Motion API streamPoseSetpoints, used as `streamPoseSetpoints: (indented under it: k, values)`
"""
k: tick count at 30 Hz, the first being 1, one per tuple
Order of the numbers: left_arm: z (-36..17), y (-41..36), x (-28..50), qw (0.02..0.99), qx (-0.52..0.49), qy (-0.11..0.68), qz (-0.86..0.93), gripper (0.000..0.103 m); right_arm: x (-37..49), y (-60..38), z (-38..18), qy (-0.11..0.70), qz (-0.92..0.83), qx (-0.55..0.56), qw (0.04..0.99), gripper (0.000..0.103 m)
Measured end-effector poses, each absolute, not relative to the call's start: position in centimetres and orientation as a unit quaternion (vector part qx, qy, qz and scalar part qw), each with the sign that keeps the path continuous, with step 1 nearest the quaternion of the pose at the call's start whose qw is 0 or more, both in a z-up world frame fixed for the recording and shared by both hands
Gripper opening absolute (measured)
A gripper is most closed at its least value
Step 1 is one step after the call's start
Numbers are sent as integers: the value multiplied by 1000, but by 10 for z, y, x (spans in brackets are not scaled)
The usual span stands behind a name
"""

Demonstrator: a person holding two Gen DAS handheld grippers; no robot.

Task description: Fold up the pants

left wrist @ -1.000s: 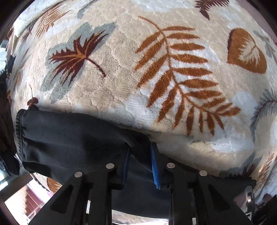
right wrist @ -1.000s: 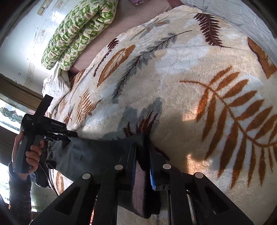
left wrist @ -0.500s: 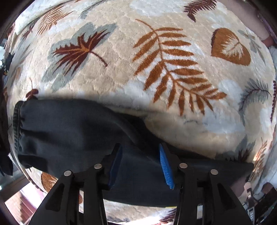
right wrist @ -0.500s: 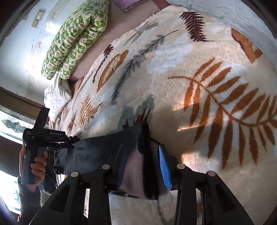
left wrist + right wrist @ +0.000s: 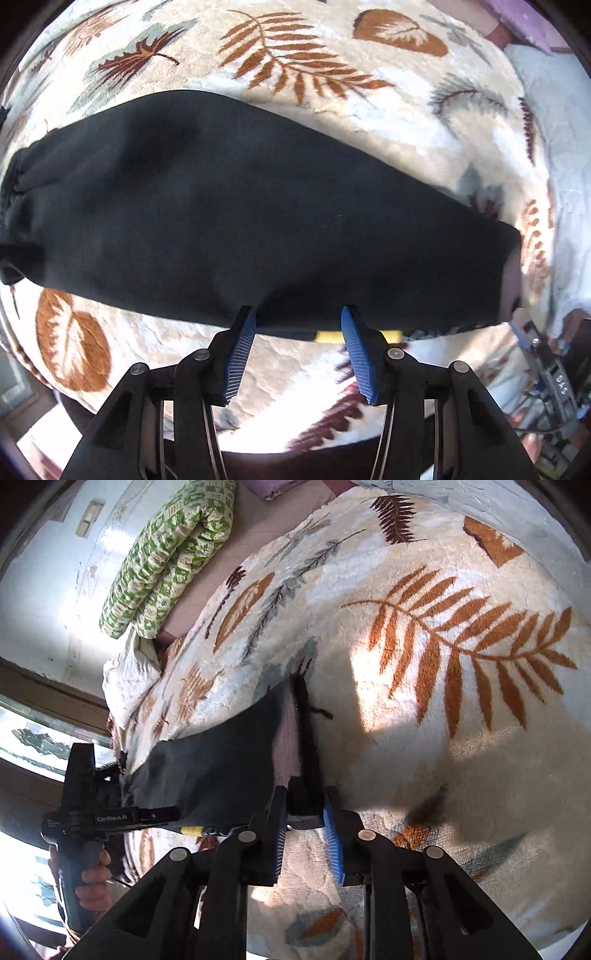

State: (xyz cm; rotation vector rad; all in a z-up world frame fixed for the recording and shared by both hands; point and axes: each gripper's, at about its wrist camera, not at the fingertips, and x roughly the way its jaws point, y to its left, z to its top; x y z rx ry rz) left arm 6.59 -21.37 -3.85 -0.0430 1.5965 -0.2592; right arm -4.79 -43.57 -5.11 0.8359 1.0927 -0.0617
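Note:
The black pants (image 5: 240, 214) lie folded lengthwise across the leaf-patterned blanket (image 5: 332, 70), elastic waistband at the left, leg ends at the right. My left gripper (image 5: 298, 325) is open and empty, pulled back just off the pants' near edge. In the right wrist view the pants (image 5: 221, 760) stretch away to the left. My right gripper (image 5: 304, 812) has its jaws partly apart around the leg end, with the black cloth between the blue pads. The left gripper (image 5: 173, 814) shows there too, held in a hand at the pants' edge.
A green-and-white patterned quilt roll (image 5: 166, 557) lies at the far end of the bed by the wall. A window frame (image 5: 44, 701) is at the left. Cluttered equipment (image 5: 554, 380) sits past the bed edge at lower right.
My left gripper opened, let go of the pants and drew back from them. The pants settled flat on the blanket. My right gripper's jaws have spread wider around the leg end.

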Motion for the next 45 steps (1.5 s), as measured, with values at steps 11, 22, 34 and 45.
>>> streamPoseSetpoints:
  k: [11,22,34,45]
  values:
    - [-49,-250,19,645,-156,729,-170,75,-58,-464,-46,469,-37,451,759,51]
    - [-120,-221,34,603,-258,747,-110,72,1,-476,-70,517,-16,444,732,54]
    - [-121,-221,46,610,-272,739,-85,73,68,-468,-92,596,80,427,676,57]
    - [-118,-252,50,650,-243,718,-60,72,60,-476,-98,595,91,426,676,29]
